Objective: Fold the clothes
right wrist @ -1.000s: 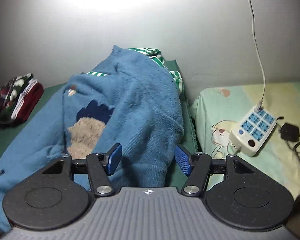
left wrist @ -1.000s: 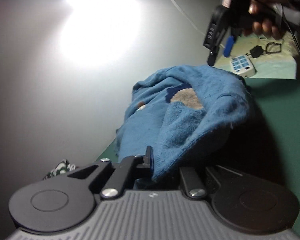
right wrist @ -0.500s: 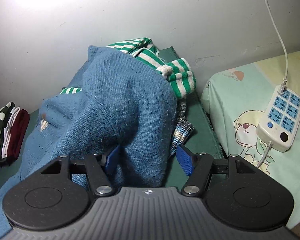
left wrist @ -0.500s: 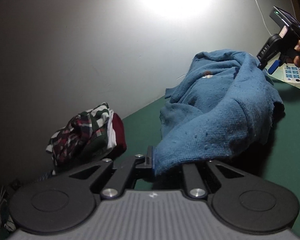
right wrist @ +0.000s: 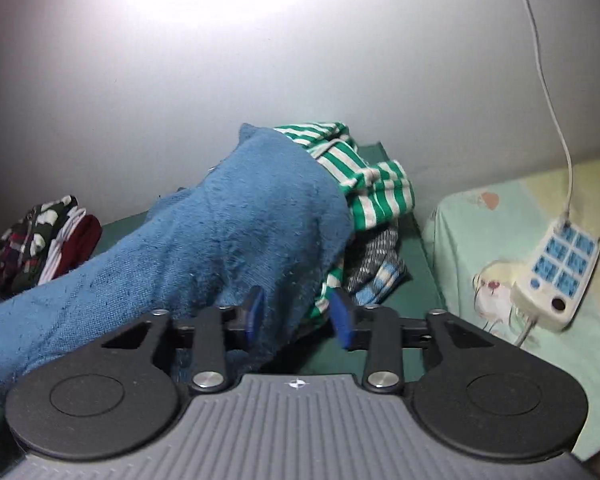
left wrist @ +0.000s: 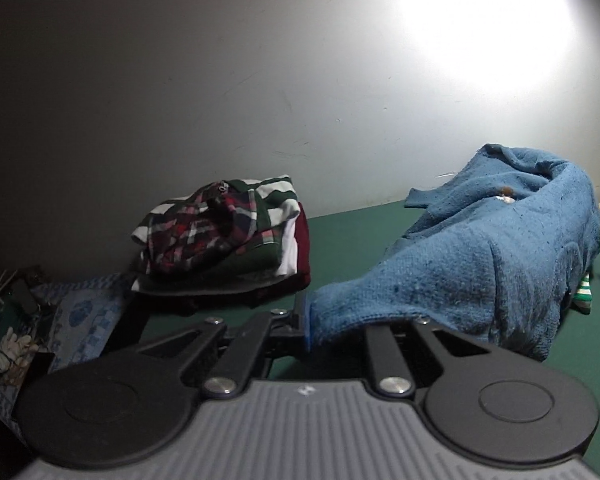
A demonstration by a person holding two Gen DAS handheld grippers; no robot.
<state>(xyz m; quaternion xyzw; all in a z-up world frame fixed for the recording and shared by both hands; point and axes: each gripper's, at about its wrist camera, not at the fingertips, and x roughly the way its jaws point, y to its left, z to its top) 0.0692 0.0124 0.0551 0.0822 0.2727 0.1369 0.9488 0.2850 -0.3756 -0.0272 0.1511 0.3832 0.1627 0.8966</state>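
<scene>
The left tongs (left wrist: 320, 326) gripped the blue sweater (left wrist: 480, 276) by one end; it stretched from them rightward, draped over the green counter (left wrist: 352, 236). The right tongs (right wrist: 296, 314) were opening, sweater cloth between them. Since a second earlier, the folded stack (left wrist: 224, 232) had come into the left view.

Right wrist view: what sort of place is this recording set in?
Probably a bedroom at home. A cartoon bear sheet lies beside a green mat, a white power strip rests on the sheet, and a stack of folded clothes sits against the bare wall.
</scene>
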